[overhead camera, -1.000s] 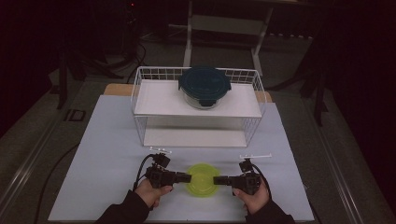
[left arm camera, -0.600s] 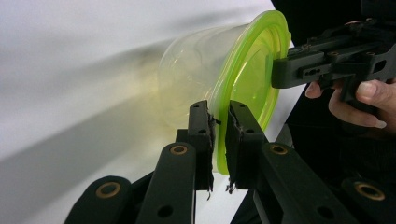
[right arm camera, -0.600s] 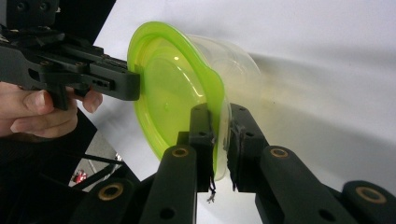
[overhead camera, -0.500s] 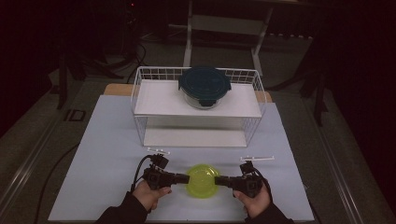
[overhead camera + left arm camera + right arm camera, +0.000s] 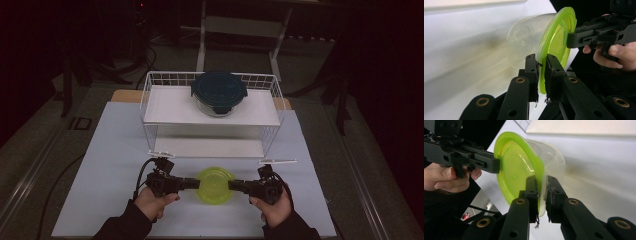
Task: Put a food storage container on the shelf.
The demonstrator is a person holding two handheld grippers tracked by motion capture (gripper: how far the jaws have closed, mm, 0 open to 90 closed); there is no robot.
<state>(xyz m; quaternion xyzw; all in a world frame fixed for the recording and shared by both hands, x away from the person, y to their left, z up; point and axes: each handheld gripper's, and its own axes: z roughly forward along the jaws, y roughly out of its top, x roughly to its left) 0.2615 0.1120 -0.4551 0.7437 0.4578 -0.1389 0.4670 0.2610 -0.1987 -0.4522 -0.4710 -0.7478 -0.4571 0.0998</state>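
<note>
you've got the clear container with the green lid (image 5: 215,185) near the table's (image 5: 115,150) six o'clock edge, in front of the wire rack (image 5: 212,117). your left gripper (image 5: 191,183) pinches the lid rim at nine o'clock, your right gripper (image 5: 235,185) pinches it at three, both jaws having just closed on that rim.

High view down over the table (image 5: 115,150); both gripper views close, facing across one lidded container (image 5: 554,40).
</note>
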